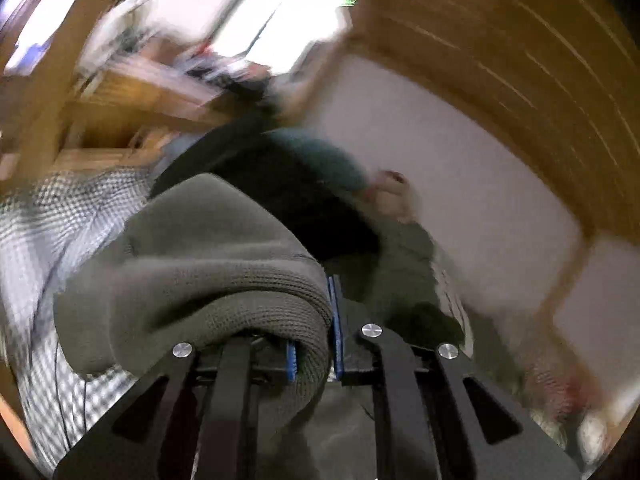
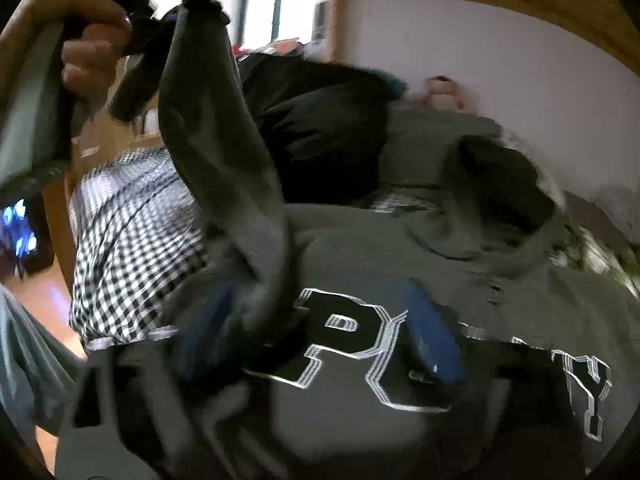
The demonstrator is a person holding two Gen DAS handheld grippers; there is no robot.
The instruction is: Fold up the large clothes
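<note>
Olive-grey knit fills my left wrist view: the ribbed cuff [image 1: 224, 304] of the hoodie sleeve is pinched between the blue pads [image 1: 338, 332] of my left hand-held gripper [image 1: 316, 344], whose jaws are nearly together with the cloth clamped between them, the rest of the cuff bulging out to the left over the black linkage. Everything beyond is smeared by blur, though I can make out the black-and-white checked bedcover [image 1: 60, 240], a heap of dark clothes [image 1: 288, 184] behind the cuff, a pale wall [image 1: 460, 184] and a wooden frame [image 1: 520, 60] curving above it. From my right wrist view the hoodie [image 2: 400, 264] lies spread on the bed, grey-green, with big black letters outlined in white [image 2: 344, 336] across its chest and its dark-lined hood [image 2: 500, 184] bunched toward the wall. The sleeve [image 2: 224, 160] rises from the body of the garment in a long twisted column to the upper left, where my left hand [image 2: 88, 40] holds the other gripper high and the cloth hangs from its tip. My right hand-held gripper [image 2: 320, 336] hovers low over the chest lettering with its jaws spread wide; one blue pad [image 2: 432, 336] sits right of the letters and the other is blurred just left of the base of the lifted sleeve, so the sleeve stands between the fingers, but I see no pad pressing on it. The checked bedcover [image 2: 132, 240] shows to the left of the sleeve, and a black garment [image 2: 320, 128] is piled behind the hoodie near the wall.
</note>
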